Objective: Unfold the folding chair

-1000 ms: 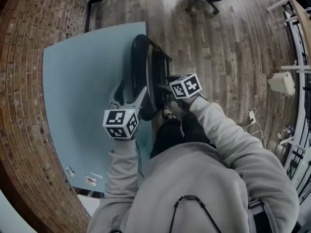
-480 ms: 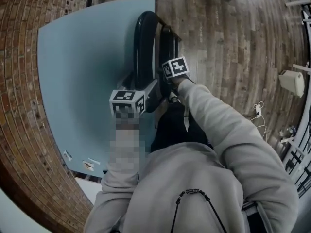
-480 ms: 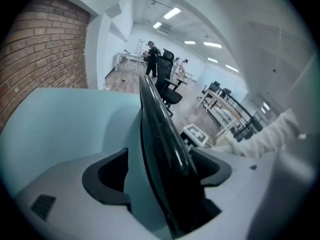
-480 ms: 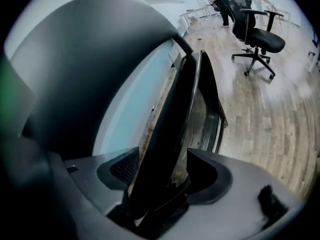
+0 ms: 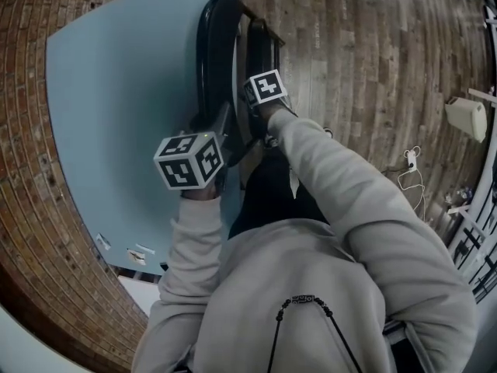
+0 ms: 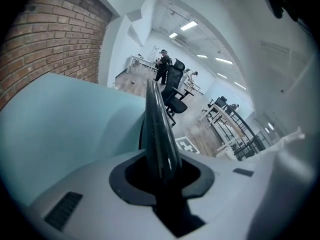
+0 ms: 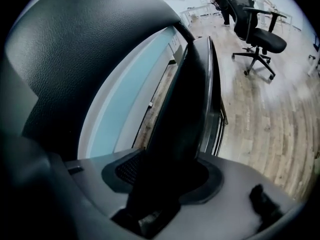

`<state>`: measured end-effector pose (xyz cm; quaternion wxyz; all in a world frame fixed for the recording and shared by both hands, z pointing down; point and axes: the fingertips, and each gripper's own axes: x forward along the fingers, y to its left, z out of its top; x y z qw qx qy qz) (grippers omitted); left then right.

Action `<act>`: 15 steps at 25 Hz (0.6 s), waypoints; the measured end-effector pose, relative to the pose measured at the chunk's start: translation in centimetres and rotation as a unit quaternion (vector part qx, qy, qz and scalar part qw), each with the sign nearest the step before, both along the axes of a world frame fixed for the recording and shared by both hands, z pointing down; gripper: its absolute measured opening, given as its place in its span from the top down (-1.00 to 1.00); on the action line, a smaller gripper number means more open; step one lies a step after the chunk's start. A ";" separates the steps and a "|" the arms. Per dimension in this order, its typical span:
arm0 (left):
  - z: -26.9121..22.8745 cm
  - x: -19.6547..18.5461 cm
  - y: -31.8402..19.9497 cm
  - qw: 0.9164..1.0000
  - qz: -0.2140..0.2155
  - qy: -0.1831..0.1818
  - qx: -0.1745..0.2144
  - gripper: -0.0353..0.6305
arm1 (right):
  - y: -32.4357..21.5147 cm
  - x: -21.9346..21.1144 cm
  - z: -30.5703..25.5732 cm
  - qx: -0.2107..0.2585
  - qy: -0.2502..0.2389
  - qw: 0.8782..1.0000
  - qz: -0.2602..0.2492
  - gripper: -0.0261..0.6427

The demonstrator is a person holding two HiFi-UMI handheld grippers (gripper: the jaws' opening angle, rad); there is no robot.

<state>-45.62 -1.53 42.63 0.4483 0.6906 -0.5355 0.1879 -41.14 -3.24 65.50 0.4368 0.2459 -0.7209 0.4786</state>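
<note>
The folded black chair (image 5: 211, 45) stands upright against the edge of a pale blue panel (image 5: 116, 115). My left gripper (image 5: 224, 124) is shut on the thin rounded rim of its backrest (image 6: 156, 119), having just closed from wide open; the rim fills the gap at my left gripper (image 6: 161, 169). My right gripper (image 5: 252, 111) has also just been closing and now grips the edge of the padded seat (image 7: 185, 104), which runs up from between my right gripper (image 7: 165, 179). The textured backrest (image 7: 75, 49) looms at the left of the right gripper view.
A brick wall (image 5: 31, 169) borders the blue panel. Wooden floor (image 5: 365, 68) lies to the right, with a white box (image 5: 466, 121) and cables (image 5: 408, 169) on it. A black office chair (image 7: 255, 24) stands further off, and a person (image 6: 162, 66) is far down the room.
Both grippers have come down onto the top of the folded chair. The left one has shut on the backrest rim, the right one on the seat edge.
</note>
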 end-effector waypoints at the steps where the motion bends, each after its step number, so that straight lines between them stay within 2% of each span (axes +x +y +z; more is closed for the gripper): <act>1: 0.1 -0.1 0.1 1.000 -0.005 0.000 -0.001 0.61 | 0.0 0.5 0.0 0.002 0.005 1.000 0.001 0.30; 6: 0.0 0.5 0.4 1.000 -0.020 0.003 -0.001 0.64 | 0.2 3.5 -0.1 -0.008 0.019 1.000 -0.012 0.39; 15: -0.1 4.6 -0.1 1.000 -0.019 -0.004 0.008 0.66 | -0.4 12.1 -0.3 -0.049 -0.044 0.997 0.030 0.49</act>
